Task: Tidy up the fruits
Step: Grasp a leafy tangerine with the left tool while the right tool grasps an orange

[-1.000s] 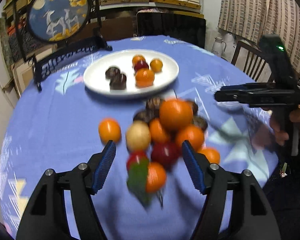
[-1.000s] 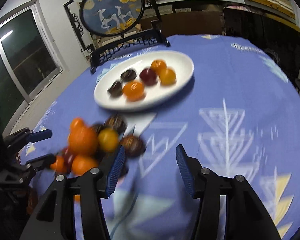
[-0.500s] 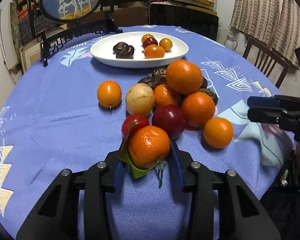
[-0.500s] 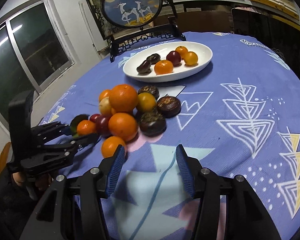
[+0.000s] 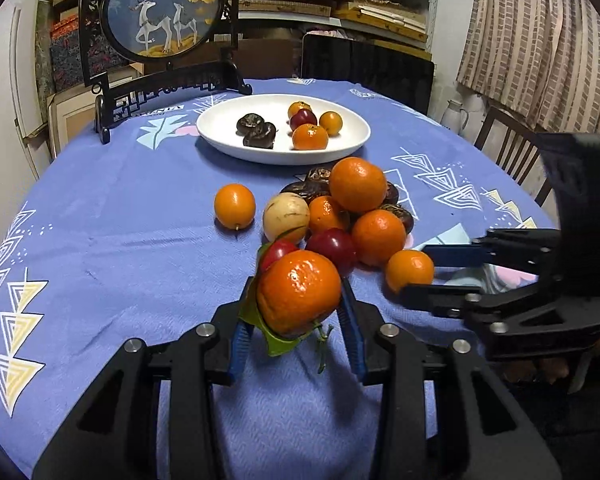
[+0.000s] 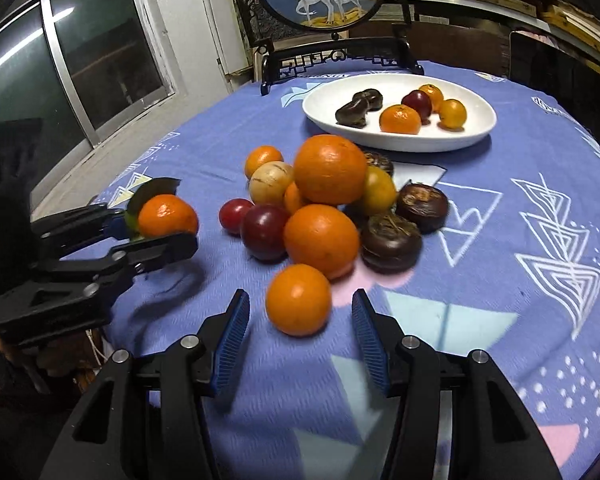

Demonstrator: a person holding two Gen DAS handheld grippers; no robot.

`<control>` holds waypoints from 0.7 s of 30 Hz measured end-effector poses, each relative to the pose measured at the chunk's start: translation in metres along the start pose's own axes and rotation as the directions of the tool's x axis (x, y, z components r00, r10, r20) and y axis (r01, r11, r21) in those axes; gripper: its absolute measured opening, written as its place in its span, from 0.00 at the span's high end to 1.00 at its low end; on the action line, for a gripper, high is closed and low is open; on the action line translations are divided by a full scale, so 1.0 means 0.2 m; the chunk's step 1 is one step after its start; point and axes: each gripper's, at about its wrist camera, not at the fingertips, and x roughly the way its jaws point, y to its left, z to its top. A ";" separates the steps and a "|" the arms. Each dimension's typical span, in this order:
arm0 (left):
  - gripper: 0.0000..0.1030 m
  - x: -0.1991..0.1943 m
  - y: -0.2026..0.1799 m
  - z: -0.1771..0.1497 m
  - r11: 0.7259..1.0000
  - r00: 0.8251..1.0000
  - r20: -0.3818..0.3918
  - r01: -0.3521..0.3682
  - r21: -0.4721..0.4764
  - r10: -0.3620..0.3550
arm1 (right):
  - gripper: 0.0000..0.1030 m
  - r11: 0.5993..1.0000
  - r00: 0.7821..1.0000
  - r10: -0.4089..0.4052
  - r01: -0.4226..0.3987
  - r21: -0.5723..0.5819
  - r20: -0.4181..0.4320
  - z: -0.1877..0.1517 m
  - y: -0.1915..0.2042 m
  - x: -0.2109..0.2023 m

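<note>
Left tongs (image 5: 298, 322) pinched a glossy dimpled orange mandarin with green leaf (image 5: 299, 293), lifted off the blue woven-cloth desk (image 5: 120, 240). Right tongs (image 6: 298, 330) were closing, pads not yet touching a small smooth orange citrus (image 6: 299, 299) between them. Beyond the mixed fruit pile (image 6: 324, 200), an oval white ceramic plate (image 6: 476, 136) held six fruits.

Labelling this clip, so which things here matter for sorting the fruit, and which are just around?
Job: leafy tangerine in left claw; small orange between right claw fingers; fruit pile; white plate.

Around: deer screen; chair; window.
</note>
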 end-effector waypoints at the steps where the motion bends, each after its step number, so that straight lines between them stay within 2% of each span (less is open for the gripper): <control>1: 0.63 0.00 0.00 0.00 1.000 1.000 -0.001 0.001 -0.001 -0.001 | 0.55 1.000 1.000 -0.008 0.008 -0.004 0.001 0.00 0.01 0.01; 2: 0.63 0.00 0.00 -0.01 1.000 1.000 -0.004 0.003 -0.001 -0.003 | 0.65 1.000 1.000 -0.013 0.013 -0.010 -0.004 0.01 0.02 0.03; 3: 0.63 0.00 0.00 -0.01 1.000 1.000 -0.009 0.003 -0.003 -0.003 | 0.67 1.000 1.000 -0.013 0.013 -0.010 -0.011 0.01 0.02 0.04; 12: 0.63 -0.03 0.02 0.01 1.000 1.000 0.009 0.005 -0.013 -0.004 | 0.67 0.999 0.999 0.021 -0.022 0.038 0.034 -0.02 -0.07 -0.10; 21: 0.63 -0.01 0.05 0.19 1.000 0.999 0.032 0.012 -0.012 -0.012 | 0.67 0.995 0.994 -0.008 -0.003 0.098 0.107 0.12 -0.28 -0.27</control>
